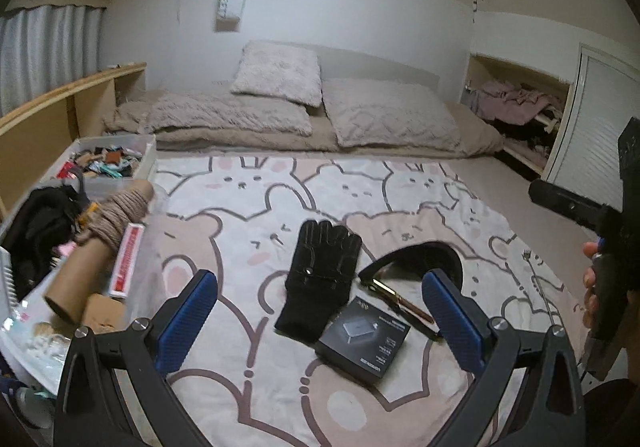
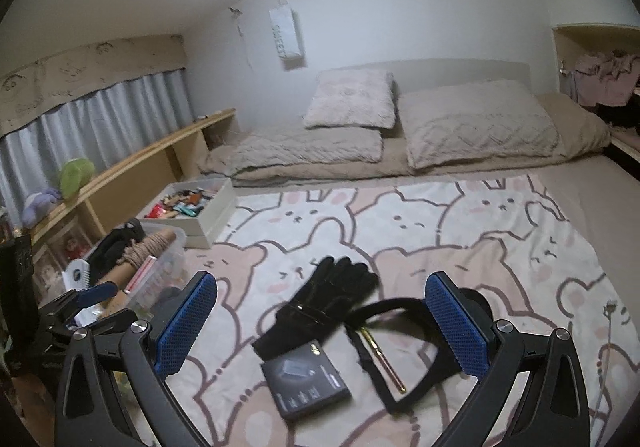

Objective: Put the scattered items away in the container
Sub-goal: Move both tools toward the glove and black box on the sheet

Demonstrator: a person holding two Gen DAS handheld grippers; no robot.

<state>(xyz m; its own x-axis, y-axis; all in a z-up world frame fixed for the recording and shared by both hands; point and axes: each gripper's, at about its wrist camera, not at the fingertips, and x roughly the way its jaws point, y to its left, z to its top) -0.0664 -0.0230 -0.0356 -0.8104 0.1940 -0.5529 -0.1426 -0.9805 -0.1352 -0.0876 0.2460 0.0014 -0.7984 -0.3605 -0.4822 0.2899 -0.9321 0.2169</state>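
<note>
On the bunny-print blanket (image 1: pixel 280 191) lie a black glove (image 1: pixel 320 279), a flat black box (image 1: pixel 364 343), a gold pen (image 1: pixel 404 301) and a black curved band (image 1: pixel 424 255). My left gripper (image 1: pixel 320 277) hovers open above them, holding nothing. The clear plastic bin (image 1: pixel 158 203) at the left holds a yarn cone (image 1: pixel 120 211), a cardboard tube and a red-and-white box. My right gripper (image 2: pixel 320 281) is open and empty too, above the glove (image 2: pixel 332 291), box (image 2: pixel 306 383), pen (image 2: pixel 384 363) and band (image 2: pixel 400 303). The bin (image 2: pixel 168 267) is to its left.
A white tray (image 2: pixel 216 207) of small items sits beyond the bin, by a wooden shelf (image 2: pixel 160 155). A thin metal rod (image 1: pixel 540 279) lies on the blanket's right side. Pillows (image 1: pixel 384 115) fill the bed's far end. A hand (image 1: pixel 592 279) holds the right gripper.
</note>
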